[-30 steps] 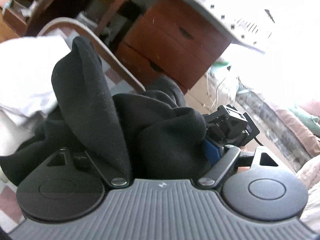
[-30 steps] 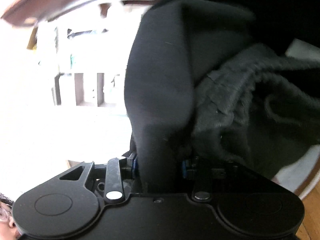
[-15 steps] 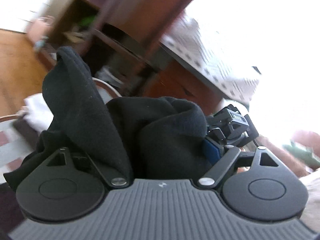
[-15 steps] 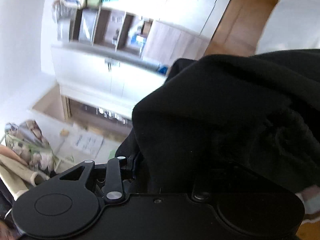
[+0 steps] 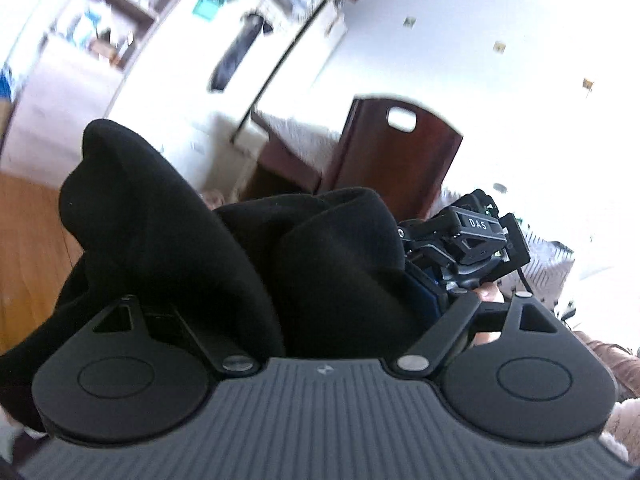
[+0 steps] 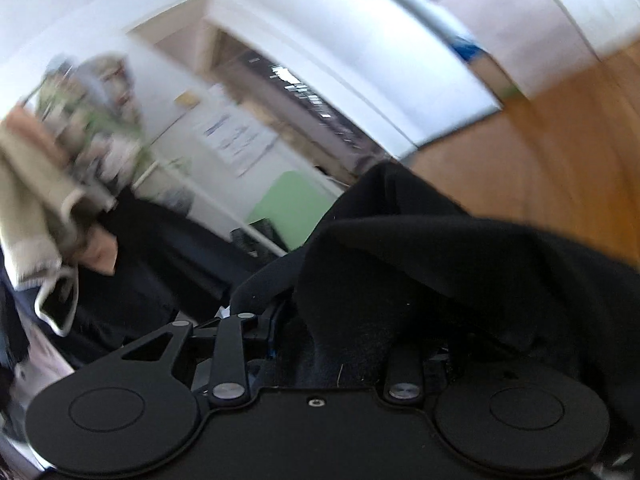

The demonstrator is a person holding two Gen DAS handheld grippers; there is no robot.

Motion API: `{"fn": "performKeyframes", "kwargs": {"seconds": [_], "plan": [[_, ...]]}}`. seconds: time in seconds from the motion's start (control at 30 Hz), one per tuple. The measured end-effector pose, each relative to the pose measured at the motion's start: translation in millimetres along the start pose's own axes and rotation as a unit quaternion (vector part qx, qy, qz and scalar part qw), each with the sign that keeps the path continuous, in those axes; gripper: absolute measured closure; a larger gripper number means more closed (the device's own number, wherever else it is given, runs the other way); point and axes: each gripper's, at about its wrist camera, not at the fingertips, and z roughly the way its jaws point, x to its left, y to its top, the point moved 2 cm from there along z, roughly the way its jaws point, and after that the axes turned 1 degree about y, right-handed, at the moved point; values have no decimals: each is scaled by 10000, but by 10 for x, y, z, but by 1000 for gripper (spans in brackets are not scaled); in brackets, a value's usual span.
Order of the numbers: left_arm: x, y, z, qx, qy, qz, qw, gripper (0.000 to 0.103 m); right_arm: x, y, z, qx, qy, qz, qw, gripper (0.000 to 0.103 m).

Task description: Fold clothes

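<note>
A black fleece garment (image 5: 224,248) is bunched over my left gripper (image 5: 332,312), which is shut on it; the cloth hides the fingertips. The same black garment (image 6: 460,280) drapes over my right gripper (image 6: 352,344), which is shut on it too. The garment is held up in the air between the two grippers. The right gripper's body (image 5: 468,236) shows in the left wrist view just right of the cloth, close to my left one.
A dark wooden chair back (image 5: 396,160) stands behind the garment. Wooden floor (image 6: 560,152) lies at the right of the right wrist view. White shelves and cupboards (image 5: 120,40) are far behind. Beige cloth (image 6: 28,192) hangs at the left.
Both grippers have lifted and swung with the garment still held. The table and white laundry have dropped out of view; walls, shelves and floor now show behind.
</note>
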Motion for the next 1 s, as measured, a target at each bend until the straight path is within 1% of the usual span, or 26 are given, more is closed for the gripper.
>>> {"fn": "performKeyframes", "kwargs": {"seconds": [0.07,0.13,0.17,0.2,0.23,0.27,0.3,0.33,0.37,0.4,0.43,0.47,0.5,0.57,0.6,0.63,0.67,0.7,0.73,0.8,0.83,0.87,0.9,0.93,0.97,1.0], "plan": [[77,207,-155,-93,216,102,9997,20,127,186,291,57,-121,-571,9983,65],[222,359,-132,-79,675,96,9976,19,264,389,602,107,-348,-1180,9923,66],[329,403,-74,-46,931,81,9956,18,202,449,720,116,-562,-1241,9906,66],[466,424,8,0,1215,57,9926,15,139,508,836,124,-776,-1302,9884,66],[648,411,84,64,1518,14,9884,11,77,568,953,132,-989,-1362,9856,66],[917,345,150,189,1919,-29,9812,5,7,625,1069,142,-1206,-1413,9825,66],[1198,231,266,385,2402,-56,9699,0,-219,630,1181,190,-1507,-1282,9800,66],[1479,116,380,580,2879,-84,9559,0,-458,626,1314,264,-1879,-1162,9749,65],[1762,-21,495,828,3332,-151,9391,0,-758,585,1425,349,-2329,-993,9668,63],[2089,-238,612,1244,3777,-340,9169,1,-1089,519,1507,408,-2813,-818,9553,61],[2455,-524,712,1740,4183,-589,8895,10,-1387,448,1574,455,-3167,-658,9452,58],[2719,-782,768,2087,4351,-750,8726,20,-1688,340,1604,497,-3364,-491,9391,58],[2909,-1018,790,2232,4375,-875,8667,21,-1987,231,1631,538,-3550,-326,9327,58],[3265,-1527,744,2209,4322,-1237,8655,21,-2419,-3,1562,557,-3479,-124,9358,58],[3390,-1725,692,2085,4289,-1504,8660,21,-2589,-138,1516,515,-3405,2,9388,58],[3510,-1881,635,2027,4296,-1755,8623,21,-2715,-253,1475,517,-3315,122,9420,58],[3616,-1955,569,2103,4383,-1976,8512,26,-2815,-375,1442,575,-3240,241,9440,58],[3697,-1983,511,2137,4466,-2095,8432,28,-2878,-501,1427,660,-3239,281,9434,58],[3718,-1898,485,2038,4564,-1972,8434,28,-2885,-590,1425,773,-3305,190,9404,58],[3718,-1627,498,1619,4815,-1562,8471,23,-2894,-764,1394,971,-3461,-69,9331,57],[3727,-1517,504,1436,4939,-1402,8461,19,-2824,-794,1481,969,-3500,-171,9316,54],[3764,-1494,511,1350,5050,-1369,8414,18,-2757,-825,1565,965,-3535,-267,9301,50],[3815,-1537,519,1342,5120,-1406,8367,18,-2759,-860,1608,929,-3460,-207,9334,49],[3868,-1590,512,1347,5139,-1479,8342,18,-2761,-895,1651,893,-3385,-147,9366,48],[3924,-1661,474,1376,5055,-1621,8362,18,-2764,-930,1697,864,-3306,-87,9397,48],[3979,-1732,436,1404,4971,-1763,8379,18,-2773,-964,1830,983,-3178,-28,9431,48]]}}
